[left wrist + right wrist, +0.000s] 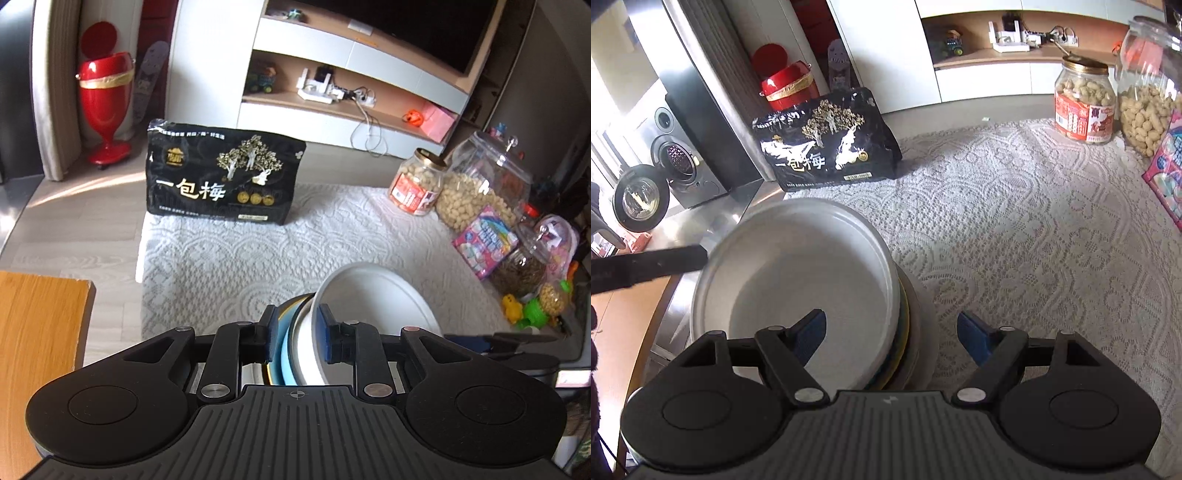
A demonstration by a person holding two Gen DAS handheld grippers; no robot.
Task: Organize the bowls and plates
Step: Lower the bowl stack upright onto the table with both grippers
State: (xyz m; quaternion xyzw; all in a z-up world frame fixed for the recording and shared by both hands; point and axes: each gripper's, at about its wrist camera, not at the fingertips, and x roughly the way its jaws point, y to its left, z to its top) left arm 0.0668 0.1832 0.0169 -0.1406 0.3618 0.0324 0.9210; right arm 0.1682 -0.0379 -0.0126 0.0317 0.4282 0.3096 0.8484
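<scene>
Stacked dishes [295,354] are being clamped edgewise by left tongs [298,334]; right tongs [892,334] are being held open, empty, astride the white bowl's [798,280] rim.

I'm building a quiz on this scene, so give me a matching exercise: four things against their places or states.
Things:
1. left hand-held gripper
2. right hand-held gripper
3. black snack bag
4. gold-lidded peanut jar

States or places:
A. open, its jaws astride the stack's rim
B. standing at the lace cloth's far edge
C. shut on the stacked dishes' rims
D. beside the big glass jar

Pairs: 1-C, 2-A, 3-B, 4-D
</scene>
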